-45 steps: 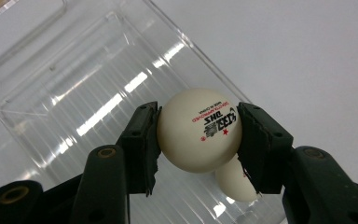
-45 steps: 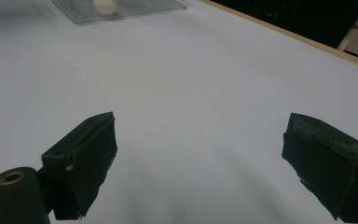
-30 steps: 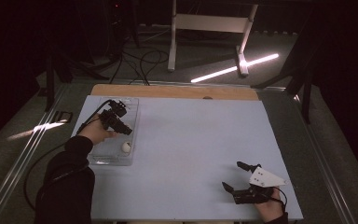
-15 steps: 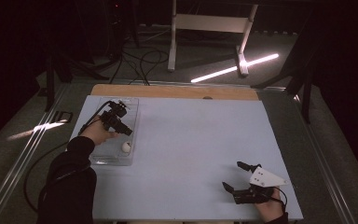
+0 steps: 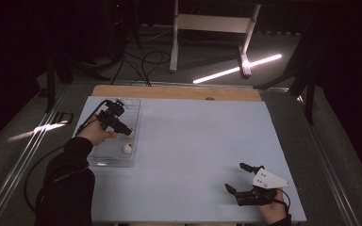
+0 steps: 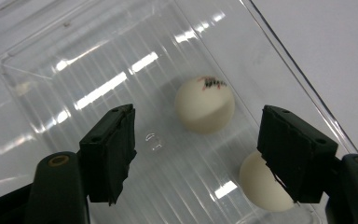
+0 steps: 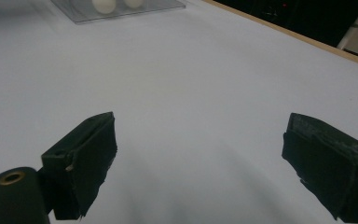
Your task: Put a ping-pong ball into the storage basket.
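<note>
bench (image 5: pixel 193 155): one, pale blue | clear tray (image 5: pixel 104 157): one, by the bench's left edge | white balls: two, both in the tray, one (image 6: pixel 205 105) between the left tongs (image 6: pixel 196 149), just opened, clamping nothing | right tongs (image 5: pixel 244 178): apart, empty, near right corner

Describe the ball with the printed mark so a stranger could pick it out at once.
Find the clear plastic tray at the table's left edge. Two white balls lie in it under the open left claw. Take the marked ball, bearing a dark and red print; the plain ball shows none.
</note>
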`<act>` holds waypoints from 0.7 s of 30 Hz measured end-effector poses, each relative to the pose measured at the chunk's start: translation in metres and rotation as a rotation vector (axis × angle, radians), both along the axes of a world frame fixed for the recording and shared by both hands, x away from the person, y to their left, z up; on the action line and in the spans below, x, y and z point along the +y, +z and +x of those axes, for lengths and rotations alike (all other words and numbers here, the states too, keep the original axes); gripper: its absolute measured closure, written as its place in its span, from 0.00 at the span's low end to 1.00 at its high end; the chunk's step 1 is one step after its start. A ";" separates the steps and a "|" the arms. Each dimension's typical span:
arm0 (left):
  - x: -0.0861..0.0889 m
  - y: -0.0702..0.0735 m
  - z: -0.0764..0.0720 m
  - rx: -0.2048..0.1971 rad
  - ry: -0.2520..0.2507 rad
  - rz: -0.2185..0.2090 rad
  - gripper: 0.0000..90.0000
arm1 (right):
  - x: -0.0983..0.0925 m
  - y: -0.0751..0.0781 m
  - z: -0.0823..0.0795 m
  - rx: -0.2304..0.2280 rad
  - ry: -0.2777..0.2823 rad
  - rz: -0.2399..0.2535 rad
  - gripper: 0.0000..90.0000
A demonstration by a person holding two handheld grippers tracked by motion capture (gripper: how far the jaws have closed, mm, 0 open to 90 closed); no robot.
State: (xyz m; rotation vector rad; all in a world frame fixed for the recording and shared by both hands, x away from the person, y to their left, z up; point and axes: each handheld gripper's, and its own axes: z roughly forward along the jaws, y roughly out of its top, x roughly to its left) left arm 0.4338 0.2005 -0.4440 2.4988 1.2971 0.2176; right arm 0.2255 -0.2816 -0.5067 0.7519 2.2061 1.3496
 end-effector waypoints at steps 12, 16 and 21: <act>0.002 0.018 -0.007 -0.001 -0.093 -0.115 0.01 | 0.000 0.000 0.000 -0.002 0.000 -0.002 0.11; -0.004 0.023 -0.008 -0.010 -0.114 -0.147 0.01 | 0.001 0.000 0.000 -0.001 0.001 -0.005 0.11; -0.010 0.026 -0.009 -0.019 -0.133 -0.171 0.00 | 0.001 0.000 0.000 -0.002 -0.001 0.000 0.11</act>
